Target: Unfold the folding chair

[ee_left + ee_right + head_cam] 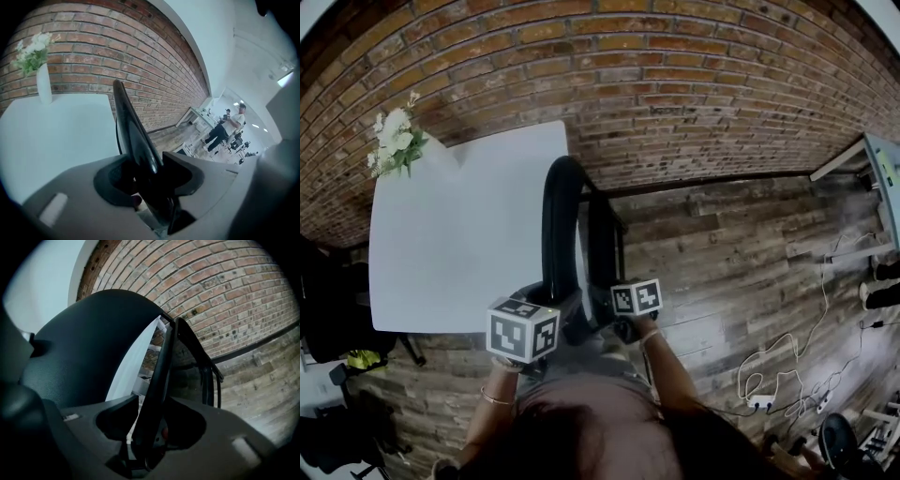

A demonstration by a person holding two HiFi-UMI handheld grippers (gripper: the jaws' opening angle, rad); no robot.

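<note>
Chair (561, 225) stands nearly flat beside the table (459, 234), left tongs (149, 183) clamped on one panel, right tongs (149, 430) clamped on another's thin edge; opening looks hardly begun.

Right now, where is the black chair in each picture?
Head view: the chair stands in the middle.
Left gripper view: the chair shows as a dark edge rising up the middle.
Right gripper view: the chair fills the left, with a thin bar up the middle.
Shared landmark: the brick wall behind it.
</note>
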